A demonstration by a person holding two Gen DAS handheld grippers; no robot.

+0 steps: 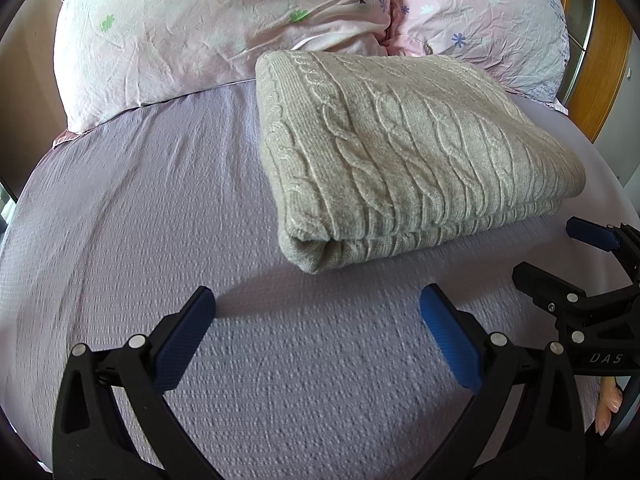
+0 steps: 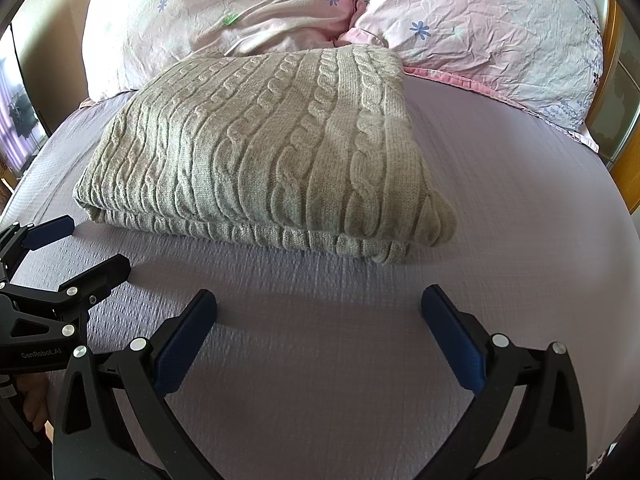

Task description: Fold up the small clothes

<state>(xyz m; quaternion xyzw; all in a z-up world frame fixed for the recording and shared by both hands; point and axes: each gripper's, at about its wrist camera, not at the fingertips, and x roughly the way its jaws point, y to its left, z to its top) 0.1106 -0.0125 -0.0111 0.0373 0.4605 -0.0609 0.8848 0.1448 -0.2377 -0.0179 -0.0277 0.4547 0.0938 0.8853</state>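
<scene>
Folded cable-knit sweater (image 1: 404,152), beige-grey, lies flat on the bed (image 1: 168,208), toward the head end, its far edge touching or just short of the two pillows. From the right wrist view the same sweater (image 2: 260,152) shows a stack of layers at its near edge, ribbed hem lowermost, resting on the lilac textured bedspread (image 2: 500,200).

Left gripper (image 1: 318,308): jaws spread wide, blue pads facing each other, nothing between them. It hovers over bare bedspread on the foot side of the sweater, near its rolled corner but apart from it. Also seen at the left edge of the right wrist view (image 2: 80,248), jaws likewise parted and empty, just short of the sweater's near left corner.

Right gripper (image 2: 319,304): jaws wide open, holding nothing, over bedspread below the sweater's near edge, not touching it. In the left wrist view it enters at the right edge (image 1: 560,256), one blue pad near the sweater's right-hand corner; contact cannot be judged there.

Two pillows at the head of the bed: the left pillow (image 1: 192,36) pale pink with small flowers and a tree print, the right pillow (image 1: 488,16) pink with blue and white flowers. They press together at the middle. Wooden headboard (image 1: 596,64) visible past the right pillow.

A fingertip of the person's hand (image 1: 608,404) shows beside the right gripper's handle.
</scene>
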